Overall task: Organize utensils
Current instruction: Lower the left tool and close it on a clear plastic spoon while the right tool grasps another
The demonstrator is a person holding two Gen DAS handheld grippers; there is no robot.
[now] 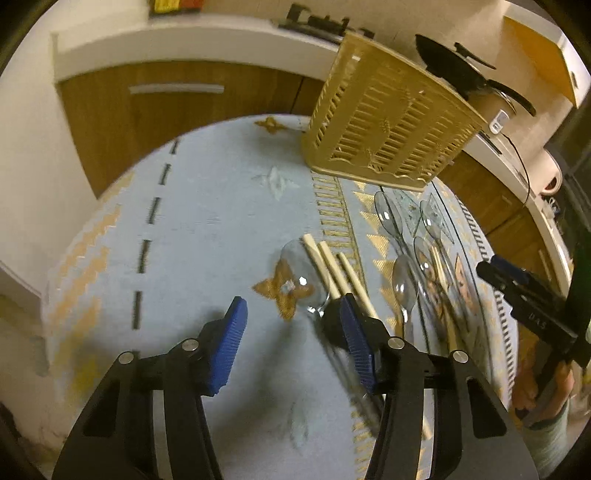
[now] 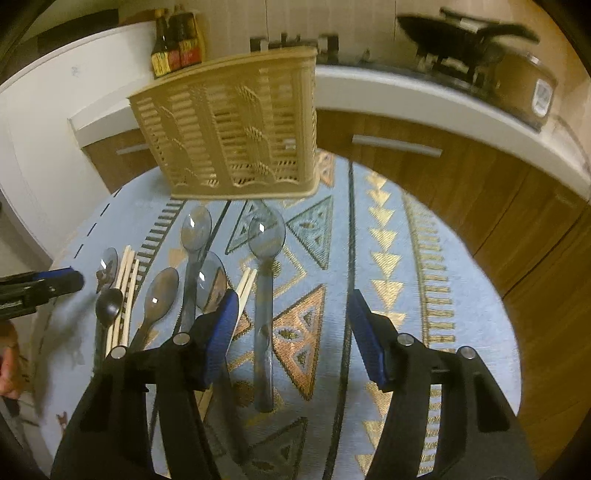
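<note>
Several clear grey plastic spoons [image 2: 266, 236] and pale wooden chopsticks [image 2: 127, 280] lie side by side on the patterned blue tablecloth [image 2: 388, 295]. A tan slotted utensil basket [image 2: 236, 129] stands behind them; it also shows in the left wrist view [image 1: 388, 122]. My left gripper [image 1: 291, 325] is open and empty, low over the cloth, its right finger beside a spoon [image 1: 301, 273] and chopsticks [image 1: 332, 269]. My right gripper [image 2: 291, 317] is open and empty above the long spoon's handle. The left gripper's tip shows at the right wrist view's left edge [image 2: 55, 280].
Wooden cabinets [image 2: 461, 177] with a white counter [image 2: 406, 92] curve behind the table. A black pan [image 2: 461, 33] and a pot [image 2: 524, 85] sit on the stove. Sauce bottles [image 2: 177, 44] stand at the back. The right gripper [image 1: 517, 291] reaches in at the left view's right edge.
</note>
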